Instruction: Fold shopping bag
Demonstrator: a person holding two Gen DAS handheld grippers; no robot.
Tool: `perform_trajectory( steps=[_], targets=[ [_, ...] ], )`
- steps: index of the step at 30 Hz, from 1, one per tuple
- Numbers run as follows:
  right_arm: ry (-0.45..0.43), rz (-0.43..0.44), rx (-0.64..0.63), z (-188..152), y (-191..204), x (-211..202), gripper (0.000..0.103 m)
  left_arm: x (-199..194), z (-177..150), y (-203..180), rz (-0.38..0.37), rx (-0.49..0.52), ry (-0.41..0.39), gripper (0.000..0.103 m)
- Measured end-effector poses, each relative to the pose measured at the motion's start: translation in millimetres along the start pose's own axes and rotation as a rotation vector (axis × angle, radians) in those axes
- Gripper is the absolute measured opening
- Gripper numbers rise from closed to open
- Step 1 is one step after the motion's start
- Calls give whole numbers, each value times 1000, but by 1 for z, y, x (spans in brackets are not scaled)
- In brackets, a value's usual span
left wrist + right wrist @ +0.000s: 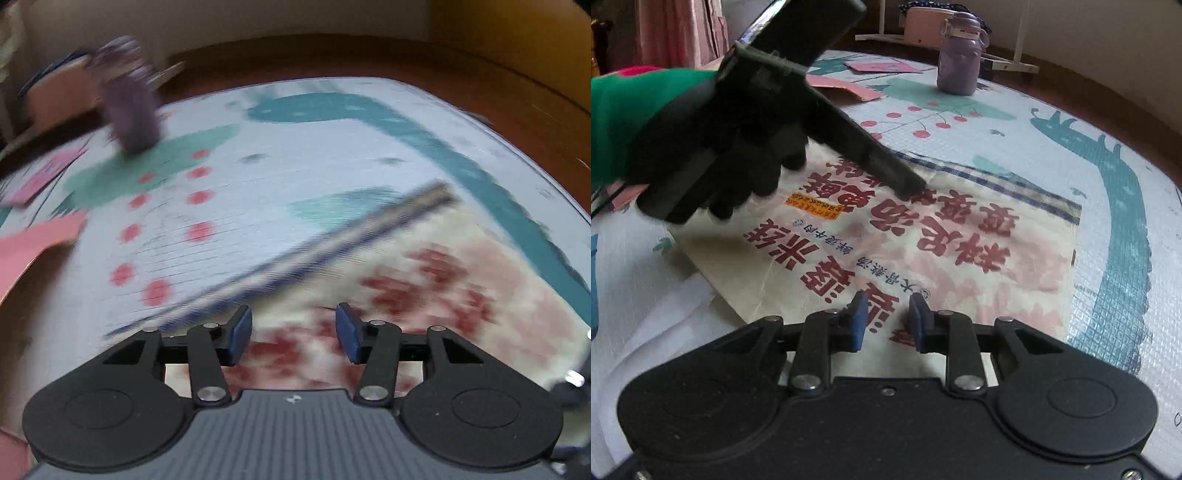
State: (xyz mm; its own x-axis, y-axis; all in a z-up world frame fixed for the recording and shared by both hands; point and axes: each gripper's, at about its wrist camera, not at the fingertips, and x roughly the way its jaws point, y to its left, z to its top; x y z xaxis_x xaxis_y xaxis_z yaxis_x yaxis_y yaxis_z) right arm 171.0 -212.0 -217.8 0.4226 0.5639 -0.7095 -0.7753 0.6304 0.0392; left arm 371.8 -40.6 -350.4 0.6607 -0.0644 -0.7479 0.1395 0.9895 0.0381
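Note:
The shopping bag lies flat on the table, cream with red characters and a blue-striped edge. In the left wrist view the bag is blurred and fills the lower right. My left gripper is open above it with nothing between its blue pads. The right wrist view shows that left gripper, held by a black-gloved hand, with its tip down at the bag's far striped edge. My right gripper hovers over the bag's near part, its pads apart and empty.
A purple bottle stands at the far side of the patterned tablecloth. Pink cards lie near it, and a pink box sits behind. A green sleeve crosses the left side.

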Motion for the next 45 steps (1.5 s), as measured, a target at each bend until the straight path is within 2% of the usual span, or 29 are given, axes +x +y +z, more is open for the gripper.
perform_trajectory(
  steps=[1,2,3,6,7,8,9,11,12,14,16,18,19,21,23,24,27,29,31,34,35,39,41,43,45],
  targets=[
    [1,3,7,0,-1,0,24,23,-1,11,42,-14,13,52],
    [2,1,10,0,-2,0,24,23,1,13,48,-17,15,52],
    [4,-2,10,-1,-1,-1,24,45,-1,26,66,-77,31,52],
    [12,-13,2,-1,1,-2,24,67,7,20,115,-48,53,46],
    [16,-16,-1,-1,1,-2,24,72,14,0,49,-25,-30,46],
    [23,-24,-3,0,2,-3,24,68,18,-5,24,-25,-44,46],
    [29,-37,5,0,0,-5,24,77,27,-30,-74,10,-74,46],
    [22,-74,29,1,-5,-10,24,80,48,-48,-111,79,-67,46],
    [20,-93,60,1,-11,-13,24,112,55,-78,-169,150,-47,46],
    [39,-85,109,-3,-20,-12,24,154,65,-108,-243,170,-11,46],
    [44,-70,119,-5,-23,-13,26,187,68,-128,-217,238,29,48],
    [53,-78,92,-3,-18,-11,27,232,80,-143,-224,219,-8,48],
    [52,-79,89,-3,-17,-11,27,238,88,-146,-223,210,-8,48],
    [48,-67,104,-4,-19,-11,27,277,111,-158,-202,215,-9,48],
    [41,-56,113,-5,-21,-11,27,283,124,-159,-198,204,-10,50],
    [39,-54,112,-5,-21,-11,28,311,135,-159,-203,167,-3,50],
    [35,-47,109,-7,-22,-11,28,339,157,-165,-208,162,35,51],
    [32,-48,107,-8,-21,-11,28,328,169,-171,-179,158,30,50],
    [29,-49,102,-9,-20,-12,28,319,166,-153,-170,87,-61,50],
    [26,-45,102,-10,-19,-12,28,305,142,-109,-118,-31,-89,50],
    [24,-44,102,-10,-19,-12,28,310,127,-90,-63,-38,-37,50],
    [16,-36,97,-8,-24,-11,27,290,93,-62,-3,-24,-41,50],
    [18,-29,93,-6,-27,-12,27,273,90,-59,45,-41,-4,51],
    [27,-29,81,-4,-29,-11,27,263,74,-59,82,-39,-7,51],
    [36,-45,73,-3,-31,-11,27,230,51,-67,129,1,-21,51]
  ],
)
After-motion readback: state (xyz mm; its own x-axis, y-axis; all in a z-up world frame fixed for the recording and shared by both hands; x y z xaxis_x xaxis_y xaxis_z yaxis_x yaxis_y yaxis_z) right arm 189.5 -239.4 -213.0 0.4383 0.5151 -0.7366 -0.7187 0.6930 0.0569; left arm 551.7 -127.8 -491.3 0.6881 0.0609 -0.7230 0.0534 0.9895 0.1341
